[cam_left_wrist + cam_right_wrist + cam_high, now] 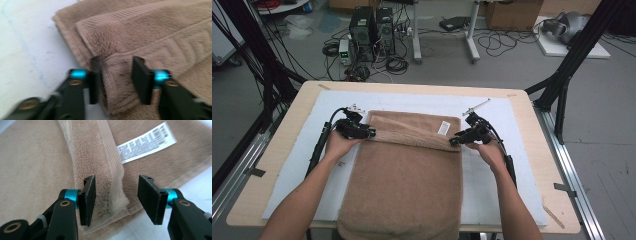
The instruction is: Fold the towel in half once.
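Note:
A tan towel (407,175) lies lengthwise on the white mat, its far end folded back over itself and its near end hanging over the table's front edge. My left gripper (371,134) is at the fold's left corner. It stands open (117,61), with the towel's (150,30) doubled hem between the jaws but not pinched. My right gripper (453,142) is at the fold's right corner, also open (117,178), straddling the folded hem of the towel (32,165). A white care label (145,142) sits just beyond, on the folded flap (444,128).
The white mat (492,110) covers most of the wooden table (282,130). Black frame struts (562,85) rise at the right and left edges. Computer towers (372,30) and cables sit on the floor beyond.

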Demonstrator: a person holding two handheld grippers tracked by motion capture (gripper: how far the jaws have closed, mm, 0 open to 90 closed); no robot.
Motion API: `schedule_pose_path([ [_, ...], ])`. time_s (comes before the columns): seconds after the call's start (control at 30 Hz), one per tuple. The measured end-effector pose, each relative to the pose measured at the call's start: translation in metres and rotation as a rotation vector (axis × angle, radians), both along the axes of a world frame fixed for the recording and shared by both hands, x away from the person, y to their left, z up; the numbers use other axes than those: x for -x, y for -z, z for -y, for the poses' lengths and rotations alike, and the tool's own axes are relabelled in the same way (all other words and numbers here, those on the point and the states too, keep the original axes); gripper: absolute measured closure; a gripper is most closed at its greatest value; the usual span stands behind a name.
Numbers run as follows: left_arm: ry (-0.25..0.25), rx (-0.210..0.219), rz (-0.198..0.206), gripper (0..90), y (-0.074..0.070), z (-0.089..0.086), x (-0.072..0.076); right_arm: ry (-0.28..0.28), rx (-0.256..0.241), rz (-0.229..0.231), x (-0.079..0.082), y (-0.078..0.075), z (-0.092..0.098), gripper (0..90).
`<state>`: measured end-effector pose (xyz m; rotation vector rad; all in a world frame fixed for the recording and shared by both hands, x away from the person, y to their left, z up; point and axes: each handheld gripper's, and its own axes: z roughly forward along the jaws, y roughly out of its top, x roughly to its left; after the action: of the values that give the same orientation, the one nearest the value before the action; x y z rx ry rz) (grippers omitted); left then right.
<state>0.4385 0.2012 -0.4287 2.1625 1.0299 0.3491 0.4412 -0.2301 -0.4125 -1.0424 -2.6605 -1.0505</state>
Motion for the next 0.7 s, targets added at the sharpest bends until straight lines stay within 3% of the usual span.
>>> schedule_pose_path([
  [0.03,0.004,-0.005,0.011,78.4,-0.002,0.001,0.001,-0.022,-0.011,-0.01,0.0,0.001,-0.001,63.7],
  [0.1,0.012,-0.009,0.019,81.5,-0.005,0.001,0.004,-0.062,0.0,-0.017,0.002,0.001,-0.004,76.6],
  [0.17,0.02,-0.007,0.022,81.8,-0.009,-0.001,0.007,-0.1,0.013,0.006,0.004,-0.001,-0.007,80.9],
  [0.27,0.019,0.032,0.052,81.6,-0.017,-0.006,0.015,-0.111,0.007,0.032,0.01,-0.008,-0.009,81.5],
  [0.33,0.029,0.022,0.058,81.0,-0.023,-0.008,0.021,-0.127,-0.015,0.047,0.014,-0.014,-0.008,81.8],
  [0.47,0.047,0.045,0.103,81.0,-0.03,-0.01,0.038,-0.137,-0.025,0.075,0.024,-0.021,-0.006,82.4],
  [0.6,0.064,0.059,0.125,80.9,-0.03,-0.015,0.058,-0.141,-0.045,0.105,0.037,-0.026,0.0,82.4],
  [0.7,0.079,0.043,0.12,80.0,-0.022,-0.02,0.075,-0.16,-0.061,0.122,0.049,-0.028,0.002,82.3],
])
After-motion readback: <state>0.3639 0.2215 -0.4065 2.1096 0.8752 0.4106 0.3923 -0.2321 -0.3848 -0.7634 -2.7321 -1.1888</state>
